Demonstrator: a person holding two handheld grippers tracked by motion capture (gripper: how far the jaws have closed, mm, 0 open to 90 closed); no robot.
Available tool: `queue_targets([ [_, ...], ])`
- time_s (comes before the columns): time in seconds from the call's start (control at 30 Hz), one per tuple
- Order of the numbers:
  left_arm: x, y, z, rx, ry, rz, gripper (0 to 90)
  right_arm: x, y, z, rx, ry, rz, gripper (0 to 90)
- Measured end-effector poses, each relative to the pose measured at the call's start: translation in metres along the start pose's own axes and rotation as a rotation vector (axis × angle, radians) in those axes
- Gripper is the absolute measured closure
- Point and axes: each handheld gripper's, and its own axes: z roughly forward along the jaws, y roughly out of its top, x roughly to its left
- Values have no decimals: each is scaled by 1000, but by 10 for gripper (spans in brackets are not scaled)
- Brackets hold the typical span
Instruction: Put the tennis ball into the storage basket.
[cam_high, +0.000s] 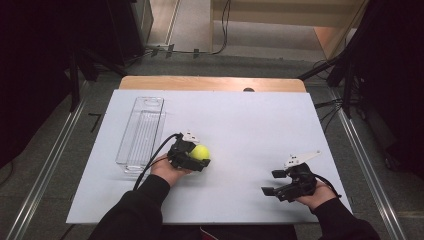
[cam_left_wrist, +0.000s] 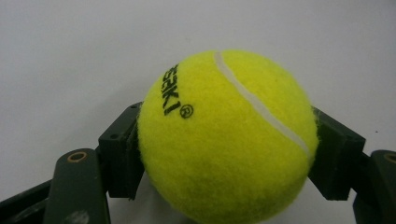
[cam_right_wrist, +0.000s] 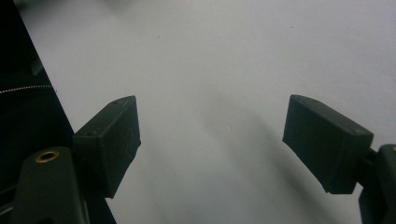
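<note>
1. tennis ball (cam_high: 200, 152): yellow, on the white table (cam_high: 240, 120) just left of centre; you have it pinched between both pads of your left gripper (cam_high: 196, 158), a jaw pressed on either side.
2. left gripper: clamped on the ball, which looks to rest on the table yet.
3. right gripper (cam_high: 273, 182): jaws spread wide, nothing between them, idle at about 4 o'clock from the ball.
4. clear tray (cam_high: 141, 132): empty, at roughly 10 o'clock from the ball, near by.
5. step in hand: grasp looks made, lift not yet begun.
6. next move, as judged: raise the ball straight up, carry it toward 10 o'clock over the tray, keeping your squeeze steady.
</note>
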Motion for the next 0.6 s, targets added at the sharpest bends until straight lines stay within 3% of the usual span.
queue_targets([
  [0.6,2,6,-10,-2,-19,-34,265,0,0,0,0,-3,1,170],
])
